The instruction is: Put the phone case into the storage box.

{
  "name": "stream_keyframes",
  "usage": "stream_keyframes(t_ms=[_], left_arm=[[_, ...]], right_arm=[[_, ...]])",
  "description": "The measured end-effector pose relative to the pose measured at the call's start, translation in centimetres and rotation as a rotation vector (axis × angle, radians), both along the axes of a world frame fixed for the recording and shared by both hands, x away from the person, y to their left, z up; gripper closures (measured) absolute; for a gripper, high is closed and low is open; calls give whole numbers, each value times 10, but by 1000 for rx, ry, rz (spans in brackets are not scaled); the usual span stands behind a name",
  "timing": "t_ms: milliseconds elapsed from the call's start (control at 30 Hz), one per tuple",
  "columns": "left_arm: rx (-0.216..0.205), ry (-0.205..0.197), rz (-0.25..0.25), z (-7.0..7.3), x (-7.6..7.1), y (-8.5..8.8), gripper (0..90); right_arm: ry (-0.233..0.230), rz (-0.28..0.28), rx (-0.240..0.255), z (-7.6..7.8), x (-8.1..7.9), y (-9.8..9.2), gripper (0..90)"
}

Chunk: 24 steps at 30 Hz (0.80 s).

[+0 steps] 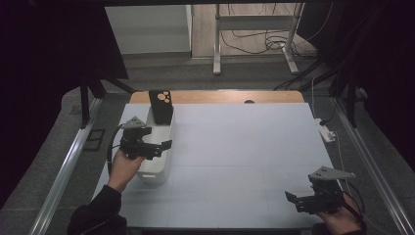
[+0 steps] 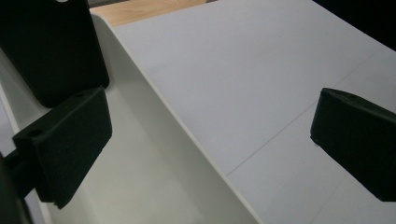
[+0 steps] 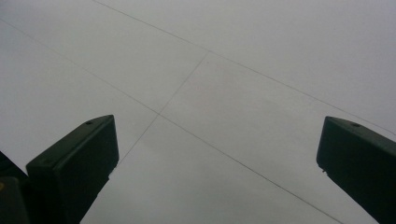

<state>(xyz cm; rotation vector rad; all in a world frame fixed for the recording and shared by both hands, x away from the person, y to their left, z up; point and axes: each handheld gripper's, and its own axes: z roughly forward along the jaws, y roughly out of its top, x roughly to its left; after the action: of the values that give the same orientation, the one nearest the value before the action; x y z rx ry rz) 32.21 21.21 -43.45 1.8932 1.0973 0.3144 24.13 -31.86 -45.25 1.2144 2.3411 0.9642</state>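
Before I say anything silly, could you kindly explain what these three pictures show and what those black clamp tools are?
A person holds a two-jaw gripper in each hand. The high view looks down on a pale table. The left gripper hangs open astride the near wall of a long white tray; one jaw is inside, one outside. A black phone case stands at the tray's far end. The right gripper is open over bare table, holding nothing. The other two pictures come from cameras riding on each gripper, looking along its jaws.

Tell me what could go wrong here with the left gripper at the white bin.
The left gripper is open, its fingers straddling the white bin wall; closing could pinch or tip the bin. The black phone stands upright at the bin's far end, so a nudge might topple it.
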Motion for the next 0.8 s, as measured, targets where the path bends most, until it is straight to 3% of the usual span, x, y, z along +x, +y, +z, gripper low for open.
stream_keyframes(t_ms=[333,800], left_arm=[[8,-13,-23,-3,-19,2,0],[1,-26,-17,-3,-49,12,0]], right_arm=[[0,3,2,0,0,0,0],[-2,0,4,0,0,0,0]])
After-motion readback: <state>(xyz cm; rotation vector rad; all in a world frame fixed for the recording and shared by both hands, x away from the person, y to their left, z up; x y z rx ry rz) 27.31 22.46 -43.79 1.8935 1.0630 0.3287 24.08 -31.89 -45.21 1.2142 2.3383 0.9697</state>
